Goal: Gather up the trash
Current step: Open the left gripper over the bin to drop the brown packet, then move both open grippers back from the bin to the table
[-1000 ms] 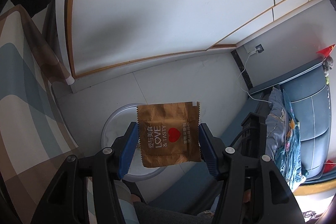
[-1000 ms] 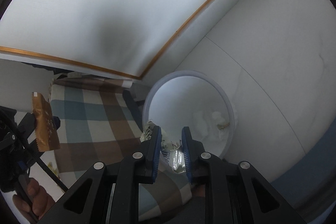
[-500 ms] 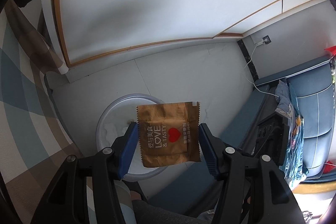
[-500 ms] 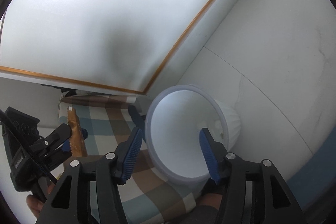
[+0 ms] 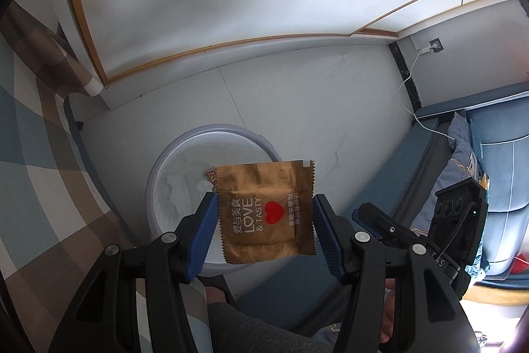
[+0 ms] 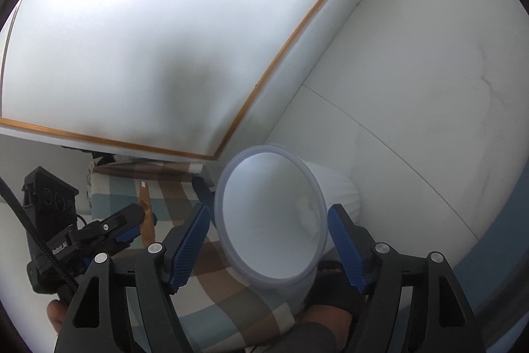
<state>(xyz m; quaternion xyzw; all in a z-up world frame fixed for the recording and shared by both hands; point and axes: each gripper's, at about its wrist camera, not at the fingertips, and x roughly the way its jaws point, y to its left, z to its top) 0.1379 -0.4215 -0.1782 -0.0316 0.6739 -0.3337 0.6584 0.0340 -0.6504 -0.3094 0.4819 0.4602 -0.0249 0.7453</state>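
A brown snack wrapper (image 5: 264, 187) with a red heart hangs flat between the blue pads of my left gripper (image 5: 266, 204), which is shut on it just above the white trash bin (image 5: 211, 128). Crumpled white paper (image 5: 175, 187) lies inside the bin. In the right wrist view my right gripper (image 6: 268, 210) has its jaws opening wide with nothing between them; the bin's mouth (image 6: 264, 148) shows beyond them. To the left there, the left gripper (image 6: 129, 220) carries the wrapper (image 6: 145, 210) edge-on. The right gripper (image 5: 380, 220) also shows low on the right in the left wrist view.
A checked brown, blue and cream cloth (image 5: 33, 154) covers a surface left of the bin. A blue sofa (image 5: 496, 187) with a cushion stands at the right, and a white cable runs to a wall socket (image 5: 434, 45). A white wall panel with wood trim (image 6: 281, 55) rises behind the bin.
The right gripper opened and the silver wrapper it held is gone from its jaws. The left gripper came lower over the bin with the brown wrapper still in it.
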